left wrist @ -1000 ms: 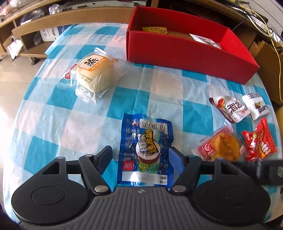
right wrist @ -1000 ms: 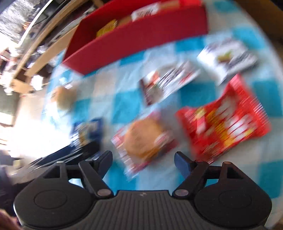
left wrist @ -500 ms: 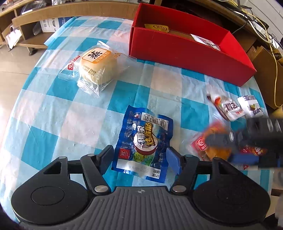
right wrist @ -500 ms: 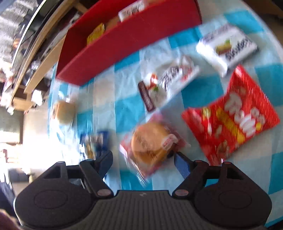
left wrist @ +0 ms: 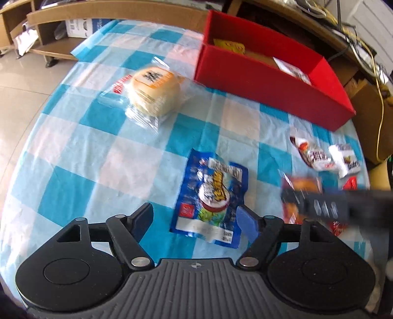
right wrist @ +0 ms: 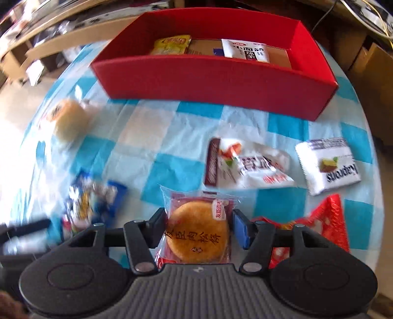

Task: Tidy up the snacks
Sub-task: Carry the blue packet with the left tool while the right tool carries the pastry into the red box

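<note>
My right gripper (right wrist: 197, 227) is open, its fingers on either side of a round golden cake in a red wrapper (right wrist: 197, 230) lying on the checked cloth. My left gripper (left wrist: 196, 220) is open and empty, with a blue snack packet (left wrist: 212, 198) between and just beyond its fingers. The red box (right wrist: 216, 83) stands at the back with a yellow packet (right wrist: 172, 44) and a white packet (right wrist: 245, 50) inside. The right gripper shows blurred in the left wrist view (left wrist: 326, 205), over the red-wrapped cake (left wrist: 303, 185).
A wrapped pale bun (left wrist: 152, 92) lies at the left. A white-and-brown packet (right wrist: 248, 164), a white square packet (right wrist: 329, 165) and a red packet (right wrist: 324, 220) lie at the right. Wooden shelves (left wrist: 73, 14) stand beyond the table.
My right gripper has dropped down and forward onto the red-wrapped cake, which now sits between its fingers. My left gripper has drawn back a little from the blue packet.
</note>
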A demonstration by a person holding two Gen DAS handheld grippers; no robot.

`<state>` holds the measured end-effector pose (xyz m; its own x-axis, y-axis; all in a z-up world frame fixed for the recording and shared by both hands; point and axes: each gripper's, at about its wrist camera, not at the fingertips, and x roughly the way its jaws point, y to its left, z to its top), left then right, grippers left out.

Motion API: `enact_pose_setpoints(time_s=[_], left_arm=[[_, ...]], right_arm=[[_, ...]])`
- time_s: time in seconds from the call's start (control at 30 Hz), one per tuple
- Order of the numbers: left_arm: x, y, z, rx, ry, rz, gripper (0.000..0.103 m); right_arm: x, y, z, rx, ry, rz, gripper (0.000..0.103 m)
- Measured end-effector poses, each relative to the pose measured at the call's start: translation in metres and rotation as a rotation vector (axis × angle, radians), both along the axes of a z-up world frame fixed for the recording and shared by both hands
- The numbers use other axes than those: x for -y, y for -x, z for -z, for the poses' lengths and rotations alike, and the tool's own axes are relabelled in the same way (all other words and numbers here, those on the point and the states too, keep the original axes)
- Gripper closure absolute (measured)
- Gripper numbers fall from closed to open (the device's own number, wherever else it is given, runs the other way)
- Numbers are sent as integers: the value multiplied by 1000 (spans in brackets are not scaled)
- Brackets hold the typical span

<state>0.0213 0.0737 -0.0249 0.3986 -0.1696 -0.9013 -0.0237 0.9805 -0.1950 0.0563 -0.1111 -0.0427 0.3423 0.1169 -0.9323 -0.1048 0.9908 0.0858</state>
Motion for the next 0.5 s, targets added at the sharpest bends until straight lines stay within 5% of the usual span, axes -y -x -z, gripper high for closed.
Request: enact_pose_setpoints(time_s=[0.17, 0.4, 0.5], left_arm=[[9, -11, 3, -2, 0, 14, 21], [39, -21, 16, 19, -140, 106, 11], [49, -16, 17, 32, -222, 140, 18]], right_arm=[[17, 22, -3, -7, -31, -26, 16], [18, 25, -1, -5, -75, -35, 16], [20, 26, 1, -12, -84, -42, 16]])
